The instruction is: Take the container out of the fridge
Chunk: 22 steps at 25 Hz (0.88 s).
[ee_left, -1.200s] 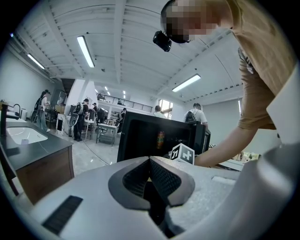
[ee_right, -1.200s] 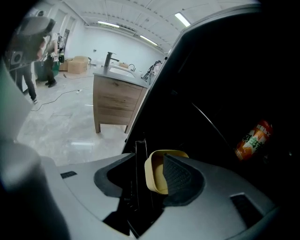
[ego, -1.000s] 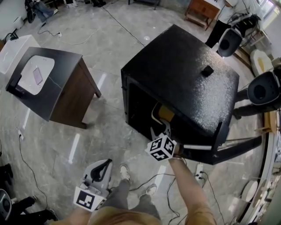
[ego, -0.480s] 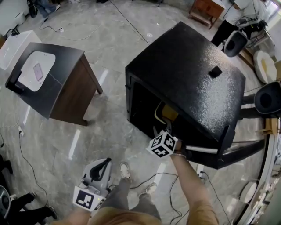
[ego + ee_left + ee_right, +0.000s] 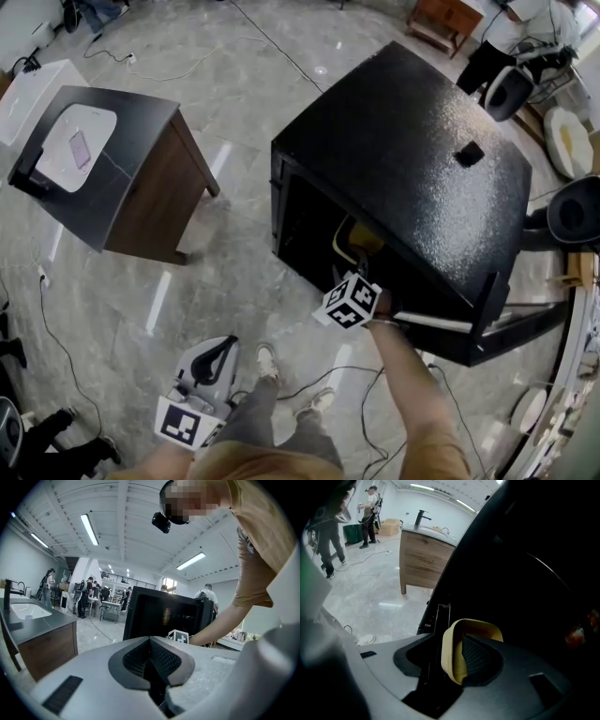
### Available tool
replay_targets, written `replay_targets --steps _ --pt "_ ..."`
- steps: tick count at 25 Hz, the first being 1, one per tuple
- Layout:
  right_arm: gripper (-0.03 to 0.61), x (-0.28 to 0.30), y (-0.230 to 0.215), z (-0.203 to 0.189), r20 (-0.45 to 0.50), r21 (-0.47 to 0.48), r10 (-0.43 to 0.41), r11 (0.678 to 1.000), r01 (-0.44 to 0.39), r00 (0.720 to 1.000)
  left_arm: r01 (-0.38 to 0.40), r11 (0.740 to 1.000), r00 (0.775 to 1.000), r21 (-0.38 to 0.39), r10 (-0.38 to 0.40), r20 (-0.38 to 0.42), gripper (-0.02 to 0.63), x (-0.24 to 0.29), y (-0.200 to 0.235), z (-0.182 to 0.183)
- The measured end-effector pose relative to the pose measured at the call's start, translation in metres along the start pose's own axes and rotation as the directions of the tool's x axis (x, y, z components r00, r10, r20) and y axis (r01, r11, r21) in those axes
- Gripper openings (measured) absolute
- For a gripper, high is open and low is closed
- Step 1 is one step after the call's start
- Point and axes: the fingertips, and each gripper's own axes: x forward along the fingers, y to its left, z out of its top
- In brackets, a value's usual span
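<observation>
The black fridge stands open toward me on the floor. A yellow container shows inside its dark opening. My right gripper reaches into the fridge mouth and is shut on the container's rim. In the right gripper view the yellow container sits between the jaws of the right gripper, one pad inside it and one outside. My left gripper hangs low by my legs, away from the fridge. Seen in its own view, the left gripper is shut on nothing, and the fridge lies ahead.
A wooden cabinet with a dark top and a white sink stands to the left of the fridge. The fridge door hangs open at the right. Office chairs crowd the far right. Cables trail over the marble floor.
The right gripper stays at the fridge mouth with the yellow container in its jaws and has barely shifted. The left gripper has not moved.
</observation>
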Motion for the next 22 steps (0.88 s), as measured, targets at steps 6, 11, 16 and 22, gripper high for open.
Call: replay_targets --steps 6,11,16,22 --pt "0.169 0.011 0.003 -0.002 -0.029 -0.062 0.008 0.998 -0.010 1.000 0.001 1.000 1.000 -0.010 -0.001 -0.003 0.002 0.001 0.003 -0.004" --pt "0.153 0.020 0.003 -0.004 -0.052 -0.086 0.008 0.996 -0.012 0.999 0.003 1.000 1.000 -0.005 -0.003 -0.009 0.002 0.002 0.004 -0.007" --pt "0.141 0.025 0.003 -0.004 -0.060 -0.100 0.008 0.995 -0.014 0.998 -0.003 1.000 1.000 -0.009 0.003 -0.014 0.002 0.001 0.009 -0.010" --pt "0.138 0.031 -0.001 -0.010 -0.084 -0.108 0.003 0.994 -0.012 0.996 0.002 1.000 1.000 -0.009 -0.002 -0.015 0.002 0.002 0.010 -0.012"
